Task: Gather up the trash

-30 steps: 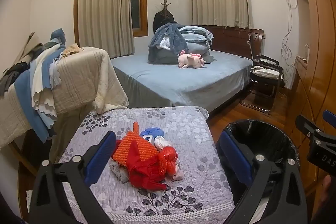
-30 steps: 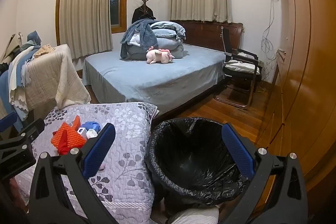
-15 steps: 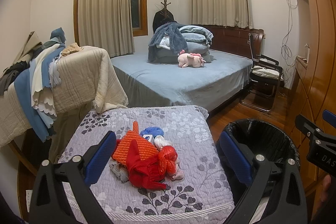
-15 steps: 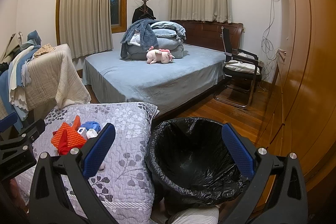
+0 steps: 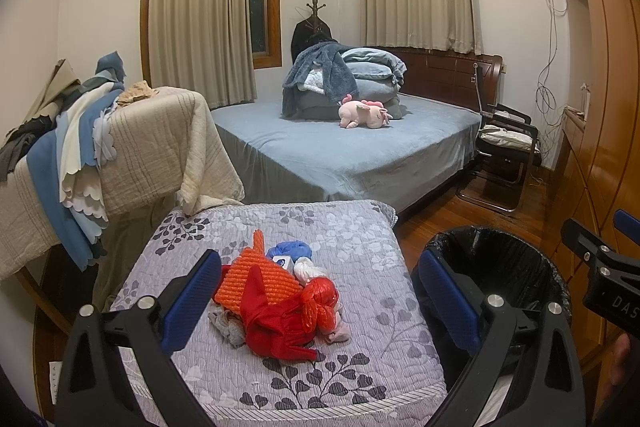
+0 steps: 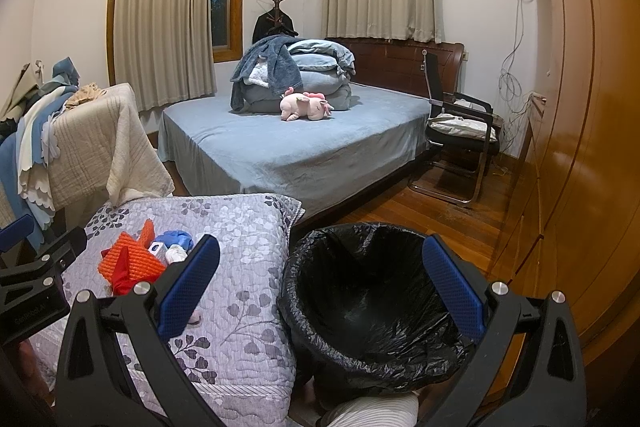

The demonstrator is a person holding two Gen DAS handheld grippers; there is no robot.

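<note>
Left gripper (image 5: pixel 320 301) hovers, fingers spread wide, over the heap of red, orange and blue trash (image 5: pixel 280 301) lying centre-frame on the grey floral quilted worktop (image 5: pixel 360 367). Right gripper (image 6: pixel 320 285) also gapes empty, above the black-lined round bin (image 6: pixel 368 299) at lower centre.

Grey leaf-print quilt (image 5: pixel 360 255); black bin liner (image 6: pixel 372 291) (glossy, seemingly).
</note>
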